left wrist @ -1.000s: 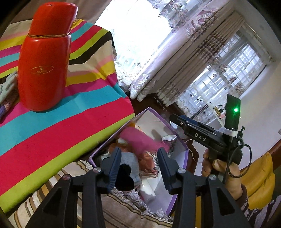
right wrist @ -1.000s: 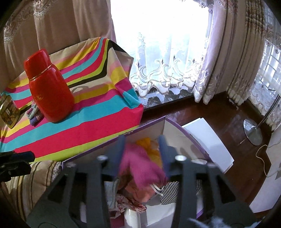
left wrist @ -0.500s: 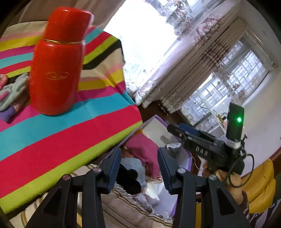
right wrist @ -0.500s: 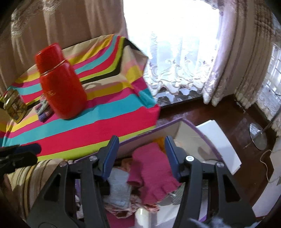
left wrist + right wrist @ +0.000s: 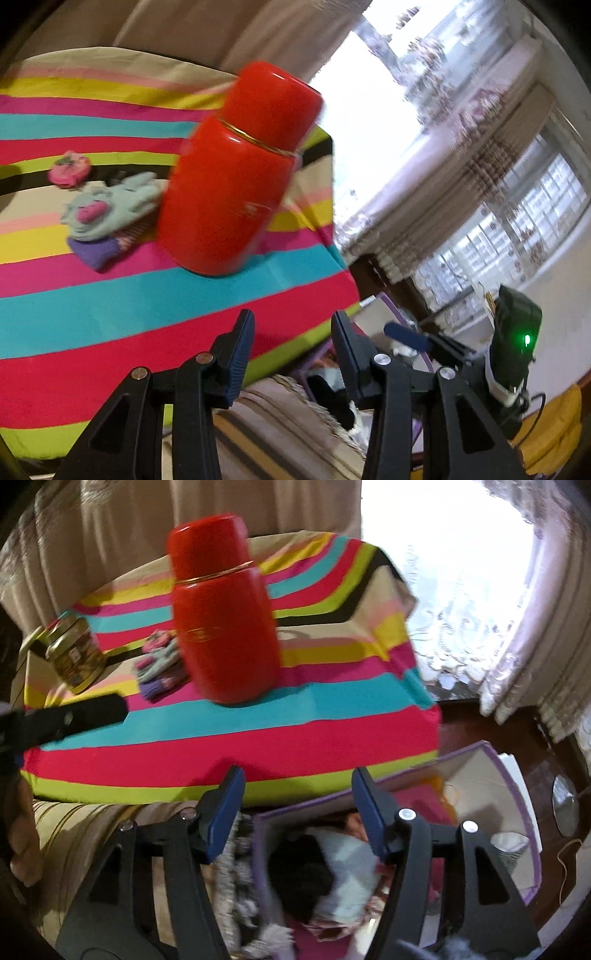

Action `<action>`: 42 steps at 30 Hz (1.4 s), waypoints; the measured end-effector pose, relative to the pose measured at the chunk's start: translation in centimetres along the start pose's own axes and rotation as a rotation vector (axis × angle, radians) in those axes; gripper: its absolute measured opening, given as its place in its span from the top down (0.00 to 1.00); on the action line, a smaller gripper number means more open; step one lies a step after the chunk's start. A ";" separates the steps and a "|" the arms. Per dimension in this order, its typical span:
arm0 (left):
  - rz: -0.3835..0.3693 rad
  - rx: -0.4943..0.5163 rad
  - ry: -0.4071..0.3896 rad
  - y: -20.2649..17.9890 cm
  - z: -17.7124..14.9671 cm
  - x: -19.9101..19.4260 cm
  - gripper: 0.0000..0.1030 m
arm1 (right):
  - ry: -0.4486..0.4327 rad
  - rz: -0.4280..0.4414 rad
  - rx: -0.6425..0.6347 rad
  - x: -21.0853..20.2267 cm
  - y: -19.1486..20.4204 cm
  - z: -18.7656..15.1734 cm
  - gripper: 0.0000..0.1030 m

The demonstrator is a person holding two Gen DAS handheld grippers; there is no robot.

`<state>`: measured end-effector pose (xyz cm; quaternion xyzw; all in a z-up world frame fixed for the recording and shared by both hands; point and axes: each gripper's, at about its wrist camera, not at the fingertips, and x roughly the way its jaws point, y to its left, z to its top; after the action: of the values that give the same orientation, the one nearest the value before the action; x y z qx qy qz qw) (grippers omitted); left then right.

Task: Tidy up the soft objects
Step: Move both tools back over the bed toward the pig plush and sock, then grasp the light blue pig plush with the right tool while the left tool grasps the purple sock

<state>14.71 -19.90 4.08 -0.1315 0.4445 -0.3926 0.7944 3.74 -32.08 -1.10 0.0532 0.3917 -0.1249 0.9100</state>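
Note:
A pale green and purple pile of gloves (image 5: 107, 214) lies on the striped tablecloth (image 5: 92, 295), left of a red flask (image 5: 236, 177); it also shows in the right wrist view (image 5: 159, 668). A small pink soft item (image 5: 70, 171) lies behind it. A purple-edged box (image 5: 513, 805) below the table edge holds pink, grey and black soft items (image 5: 343, 864). My left gripper (image 5: 291, 354) is open and empty over the table's near edge. My right gripper (image 5: 295, 812) is open and empty above the box.
The red flask (image 5: 225, 627) stands mid-table. A glass jar (image 5: 72, 653) stands at the table's left. A striped cushion (image 5: 92, 819) lies under the table edge. Curtains (image 5: 498, 609) and a dark wood floor are at the right.
Both grippers have lifted away from the box and swung left toward the table. The pink cloth that lay between the right fingers now lies in the box.

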 end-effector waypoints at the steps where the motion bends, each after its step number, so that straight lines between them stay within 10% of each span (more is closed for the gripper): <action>1: 0.006 -0.015 -0.009 0.6 0.2 -0.3 0.57 | 0.004 0.009 -0.013 0.2 0.7 0.1 0.38; 25: 0.176 -0.359 -0.169 15.6 1.8 -5.6 0.57 | 0.001 0.062 -0.409 7.4 16.8 6.0 0.36; 42: 0.190 -0.475 -0.214 20.4 1.4 -6.7 0.57 | -0.009 -0.111 -0.751 14.7 23.3 9.3 0.36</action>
<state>24.21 -1.67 -2.46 -0.3126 0.4478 -0.1852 0.8170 26.25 -14.22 -5.42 -0.3059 0.4086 -0.0220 0.8597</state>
